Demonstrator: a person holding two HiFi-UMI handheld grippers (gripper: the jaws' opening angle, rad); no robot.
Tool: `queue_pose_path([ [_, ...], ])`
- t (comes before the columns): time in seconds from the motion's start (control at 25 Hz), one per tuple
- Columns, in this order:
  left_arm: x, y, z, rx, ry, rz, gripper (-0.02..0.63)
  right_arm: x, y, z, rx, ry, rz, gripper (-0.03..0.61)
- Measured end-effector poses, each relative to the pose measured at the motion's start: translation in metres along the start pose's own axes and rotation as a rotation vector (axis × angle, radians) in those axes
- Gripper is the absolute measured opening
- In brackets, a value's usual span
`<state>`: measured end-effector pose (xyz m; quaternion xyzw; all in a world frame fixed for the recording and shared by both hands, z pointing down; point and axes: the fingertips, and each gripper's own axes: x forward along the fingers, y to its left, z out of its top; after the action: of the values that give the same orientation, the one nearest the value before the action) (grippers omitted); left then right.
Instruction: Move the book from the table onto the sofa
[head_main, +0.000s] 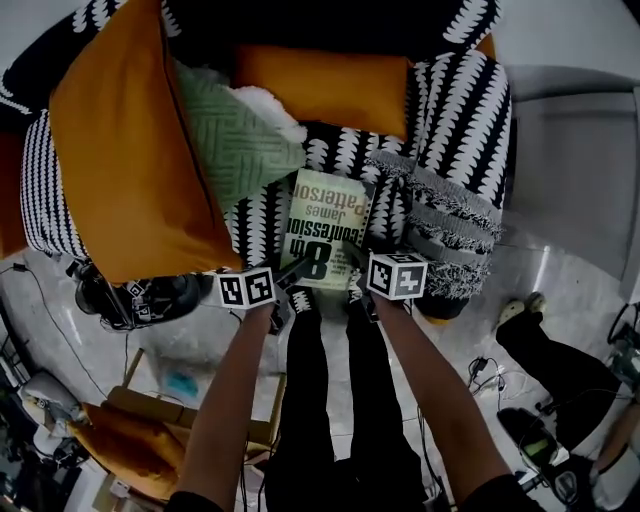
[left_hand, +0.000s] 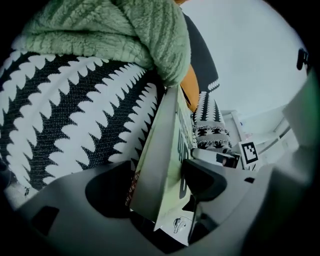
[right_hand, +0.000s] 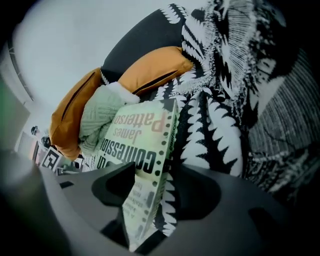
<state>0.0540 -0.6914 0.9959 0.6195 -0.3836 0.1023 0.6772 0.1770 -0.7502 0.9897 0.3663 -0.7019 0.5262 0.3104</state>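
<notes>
"Grey plastic in the foreground: which parts are these?"

"The left tongs (left_hand: 159, 186) and the right tongs (right_hand: 156, 196). In the head view each sits at the end of a bare arm, e.g. the left forearm (head_main: 228, 400), above the person's black trousers (head_main: 320, 400). Both pairs of jaws stand wide apart."

"Do they clamp anything?"

"No. The book (head_main: 325, 225) passes between each pair of jaws, the left tongs at its near left corner and the right tongs at its near right corner. In each gripper view a gap shows between the book and one of the jaws, so neither pair squeezes it."

"Where does the book lie?"

"It lies cover up on the seat of the sofa (head_main: 340, 150), whose black fabric has a white leaf pattern. The cover reads 'James Patterson'. A pale green cushion (head_main: 235, 140) lies just beside its far left corner. A fringed black-and-white throw (head_main: 450, 215) lies just beside its right edge."

"And farther back?"

"A large orange cushion (head_main: 115, 150) leans at the left, against the green one. A second orange cushion (head_main: 325, 85) rests near the backrest."
</notes>
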Motion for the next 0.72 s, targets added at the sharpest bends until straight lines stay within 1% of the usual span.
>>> queue_pose_path([
  [0.08, -0.005, 0.002, -0.004, 0.030, 0.013, 0.049, 0.328, 0.002, 0.001, 0.001, -0.052, 0.030, -0.022, 0.256],
  [0.16, -0.016, 0.007, -0.009, 0.050, 0.009, 0.093, 0.327, 0.003, 0.003, 0.000, -0.079, 0.049, -0.029, 0.256],
  [0.2, -0.021, 0.009, -0.010, 0.038, -0.007, 0.094, 0.327, 0.003, 0.003, -0.001, -0.081, 0.053, -0.029, 0.256],
  [0.32, -0.031, 0.011, -0.018, -0.045, -0.066, 0.047, 0.325, 0.003, 0.001, -0.006, -0.088, 0.032, -0.028, 0.256],
  [0.36, -0.031, 0.014, -0.021, -0.053, -0.076, 0.046, 0.325, 0.004, -0.001, -0.006, -0.092, 0.014, -0.021, 0.256],
  [0.4, -0.030, 0.017, -0.025, -0.049, -0.076, 0.053, 0.325, 0.005, -0.002, -0.006, -0.094, -0.008, -0.009, 0.240],
  [0.48, -0.025, 0.018, -0.034, -0.032, -0.046, 0.065, 0.325, 0.002, -0.001, -0.004, -0.085, -0.041, 0.014, 0.219],
  [0.6, -0.022, 0.013, -0.044, -0.031, 0.011, 0.063, 0.325, -0.008, 0.007, -0.005, -0.068, -0.045, 0.017, 0.219],
  [0.72, -0.023, 0.014, -0.040, -0.046, 0.014, 0.063, 0.325, -0.012, 0.014, -0.005, -0.051, -0.059, 0.020, 0.219],
])
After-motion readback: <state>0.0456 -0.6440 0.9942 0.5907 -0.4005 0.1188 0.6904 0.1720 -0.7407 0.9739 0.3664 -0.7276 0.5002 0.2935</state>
